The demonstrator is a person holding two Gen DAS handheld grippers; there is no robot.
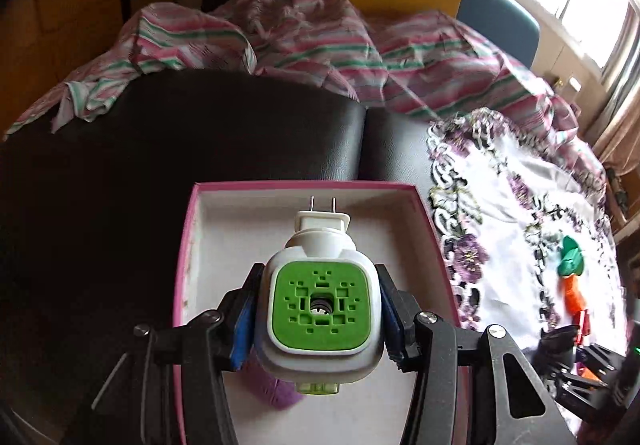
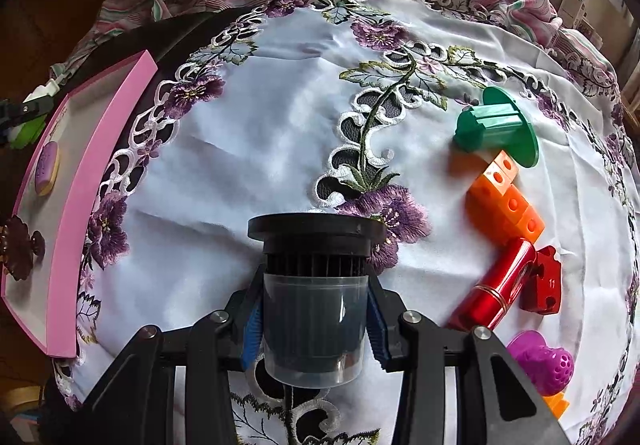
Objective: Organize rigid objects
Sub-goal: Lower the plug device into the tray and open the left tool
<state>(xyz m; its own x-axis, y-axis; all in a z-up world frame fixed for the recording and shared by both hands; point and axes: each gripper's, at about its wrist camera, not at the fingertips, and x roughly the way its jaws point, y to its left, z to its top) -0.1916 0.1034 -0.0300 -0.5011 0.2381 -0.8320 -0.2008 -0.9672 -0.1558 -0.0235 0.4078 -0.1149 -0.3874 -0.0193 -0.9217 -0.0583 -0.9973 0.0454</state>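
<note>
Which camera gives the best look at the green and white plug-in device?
The left wrist view. There the plug-in device fills the centre, clamped in the left gripper over the pink box, prongs visible. The right wrist view shows only a sliver of it at the left edge beyond the box.

Bare cloth (image 2: 248, 149) left of toys (image 2: 505, 201)

You have a black table (image 1: 200, 149) under an embroidered cloth (image 2: 260, 133). A pink box (image 2: 100, 181) sits at the cloth's left edge; a striped sheet (image 1: 320, 45) lies bunched behind it. On the cloth's right side lie a green spool (image 2: 498, 125), orange block (image 2: 504, 201), red tube (image 2: 496, 285) and purple toy (image 2: 540, 361).
</note>
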